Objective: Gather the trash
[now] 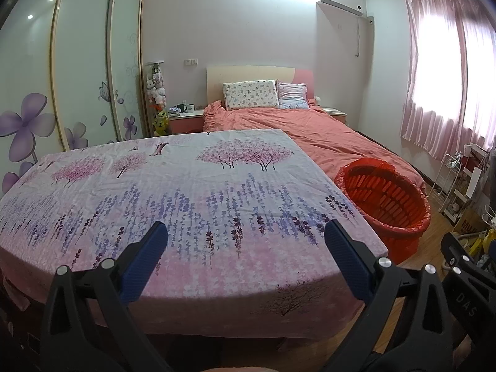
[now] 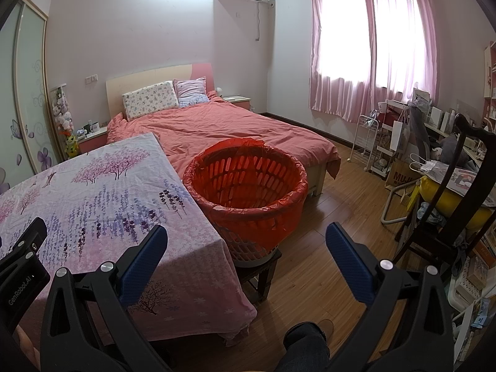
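Note:
A round basket lined with a red plastic bag [image 2: 248, 183] stands on a low dark stool [image 2: 260, 272] at the right edge of the table; it also shows in the left wrist view [image 1: 384, 198]. I see nothing inside it. The table carries a pink and purple floral cloth [image 1: 173, 192], and no trash shows on it. My left gripper [image 1: 246, 235] is open and empty over the table's near edge. My right gripper [image 2: 246, 238] is open and empty, in front of the basket, above the table corner and floor.
A bed with a coral duvet [image 2: 229, 127] lies behind the table and basket. A wardrobe with flower doors [image 1: 77, 71] stands at the left. A dark chair [image 2: 449, 204], a white rack [image 2: 365, 142] and a cluttered desk fill the right side. Wooden floor [image 2: 334, 217] lies between.

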The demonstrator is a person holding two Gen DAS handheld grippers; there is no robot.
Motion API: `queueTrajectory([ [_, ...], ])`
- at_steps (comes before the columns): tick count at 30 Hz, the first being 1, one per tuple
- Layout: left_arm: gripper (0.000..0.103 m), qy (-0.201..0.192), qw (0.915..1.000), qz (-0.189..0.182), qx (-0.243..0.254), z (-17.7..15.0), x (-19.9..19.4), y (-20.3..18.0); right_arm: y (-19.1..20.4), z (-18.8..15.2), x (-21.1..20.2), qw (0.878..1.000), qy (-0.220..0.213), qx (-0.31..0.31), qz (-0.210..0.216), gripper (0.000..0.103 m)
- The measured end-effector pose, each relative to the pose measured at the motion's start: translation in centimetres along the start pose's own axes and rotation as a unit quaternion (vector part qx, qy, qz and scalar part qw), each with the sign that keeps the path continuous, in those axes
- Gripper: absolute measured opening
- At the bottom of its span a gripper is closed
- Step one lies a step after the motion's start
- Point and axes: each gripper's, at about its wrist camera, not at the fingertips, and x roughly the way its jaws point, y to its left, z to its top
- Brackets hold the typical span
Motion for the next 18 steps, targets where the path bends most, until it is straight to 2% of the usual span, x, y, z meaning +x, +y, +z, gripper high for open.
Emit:
queueTrajectory([
  [18, 0.099, 0.001, 1.0000, 0.001, 0.001, 0.01, 0.04, 0.08, -0.01, 0.05, 0.00, 1.000, 0.001, 0.000, 0.000, 0.101],
])
